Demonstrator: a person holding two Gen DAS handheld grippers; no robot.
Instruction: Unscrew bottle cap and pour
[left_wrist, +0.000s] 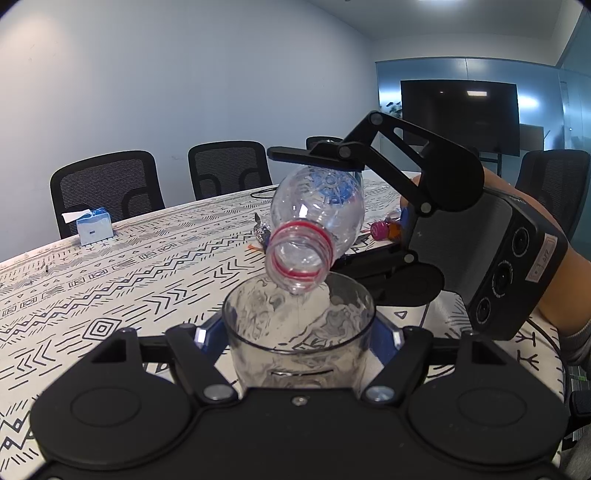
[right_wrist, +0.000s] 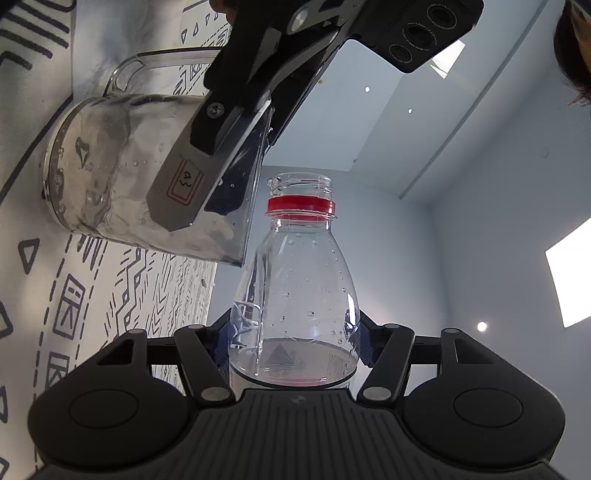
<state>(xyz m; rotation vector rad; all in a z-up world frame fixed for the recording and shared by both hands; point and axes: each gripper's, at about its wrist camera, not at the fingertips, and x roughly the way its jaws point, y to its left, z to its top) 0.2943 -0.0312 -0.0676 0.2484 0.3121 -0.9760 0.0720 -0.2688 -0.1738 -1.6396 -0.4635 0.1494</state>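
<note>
**Clear plastic tipped over the pitcher, a thin stream falling**

Clear pitcher (left_wrist: 299, 325) sits right up front in the left wrist view, and the left hand-held gripper (left_wrist: 297, 334) has its blue-padded fingers (left_wrist: 201, 336) clamped on both sides of it, down on the patterned table (left_wrist: 110, 266). Just above the rim, the open mouth of the bottle (left_wrist: 314, 221) points down, red neck ring showing, no cap on it, and a fine thread of water drops from its lip into the pitcher.

Over to the right wrist view: the right hand-held gripper (right_wrist: 293, 343) is closed tight on the bottle's body, the neck pointing straight away from the camera, droplets clinging inside. The pitcher's wall lies just beside the bottle's shoulder, water and bubbles pooled in it.

Further back on the table: a small pink-capped bottle (left_wrist: 386, 230) near the right gripper, a tissue box (left_wrist: 94, 230) well off to the left, and black chairs (left_wrist: 107, 188) along the far edge.
</note>
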